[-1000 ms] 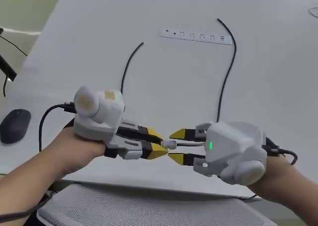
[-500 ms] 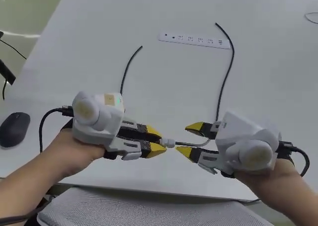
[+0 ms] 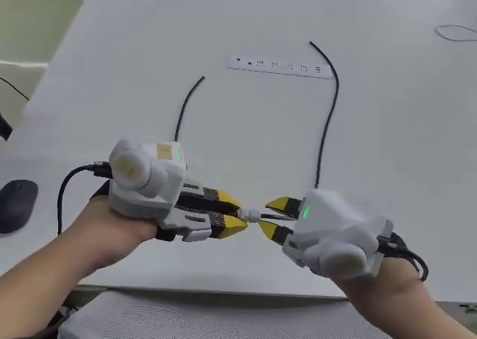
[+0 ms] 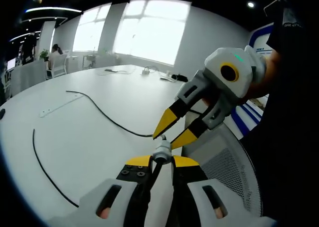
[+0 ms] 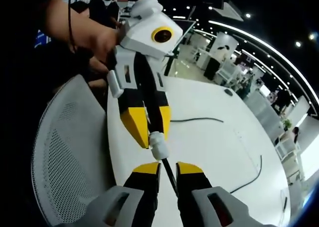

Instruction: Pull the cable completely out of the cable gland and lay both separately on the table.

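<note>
Nearest the person, above the mesh chair (image 3: 194, 317) and the front edge of the white table (image 3: 246, 138), the two grippers are held tip to tip. The left gripper (image 3: 242, 218) is seen pressed together on the white cable gland (image 5: 157, 146), which juts from between its yellow tips. A thin black cable (image 5: 170, 174) is threaded through the gland: in the right gripper view it runs out of the gland and down between that gripper's own jaws, and in the left gripper view a dark strand is seen passing back between the left jaws.

The right gripper (image 3: 264, 215) is placed just beside the gland, its yellow tips standing a little apart on either side of the cable. A gap is visible between them and the cable in both gripper views, so the cable is straddled rather than pinched. Gland and cable are both held off the table.

Farther out, two loose leads are laid on the tabletop well apart from each other: a short black lead (image 3: 185, 109) to the left and a long black lead (image 3: 328, 108) to the right. Beyond them a white power strip (image 3: 279, 65) is seen lying flat. A dark mouse (image 3: 16, 205) is seen at the far left.
</note>
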The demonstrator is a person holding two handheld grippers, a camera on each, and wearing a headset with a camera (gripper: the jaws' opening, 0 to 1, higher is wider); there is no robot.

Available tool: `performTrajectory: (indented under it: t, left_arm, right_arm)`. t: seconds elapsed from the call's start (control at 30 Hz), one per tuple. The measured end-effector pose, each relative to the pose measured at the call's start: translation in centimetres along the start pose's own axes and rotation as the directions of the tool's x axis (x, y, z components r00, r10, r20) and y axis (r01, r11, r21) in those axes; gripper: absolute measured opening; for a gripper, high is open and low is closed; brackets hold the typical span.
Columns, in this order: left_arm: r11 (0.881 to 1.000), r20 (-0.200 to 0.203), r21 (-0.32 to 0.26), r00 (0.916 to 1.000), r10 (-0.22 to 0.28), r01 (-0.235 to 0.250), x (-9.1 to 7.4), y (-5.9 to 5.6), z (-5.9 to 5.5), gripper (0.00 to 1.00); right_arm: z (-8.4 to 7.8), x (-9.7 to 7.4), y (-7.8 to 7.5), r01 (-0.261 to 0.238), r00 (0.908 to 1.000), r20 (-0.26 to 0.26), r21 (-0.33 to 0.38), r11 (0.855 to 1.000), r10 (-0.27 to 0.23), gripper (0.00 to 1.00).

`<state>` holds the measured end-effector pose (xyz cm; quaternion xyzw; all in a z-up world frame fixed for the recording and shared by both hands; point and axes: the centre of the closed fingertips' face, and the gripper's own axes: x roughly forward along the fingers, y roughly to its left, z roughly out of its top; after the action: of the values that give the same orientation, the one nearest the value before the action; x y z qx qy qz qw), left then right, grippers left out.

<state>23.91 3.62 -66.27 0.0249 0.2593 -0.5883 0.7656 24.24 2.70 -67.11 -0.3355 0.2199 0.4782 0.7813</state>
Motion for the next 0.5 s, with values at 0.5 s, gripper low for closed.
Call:
performTrajectory:
  t: [0.5]
  left_arm:
    - [1.000,0.002,0.028,1.0000,0.002,-0.002,0.44,-0.09,0.35,0.15]
  right_arm:
    - [-0.46,-0.39,-0.43,0.018,0.9998,0.002,0.046,0.999,-0.019,0.00]
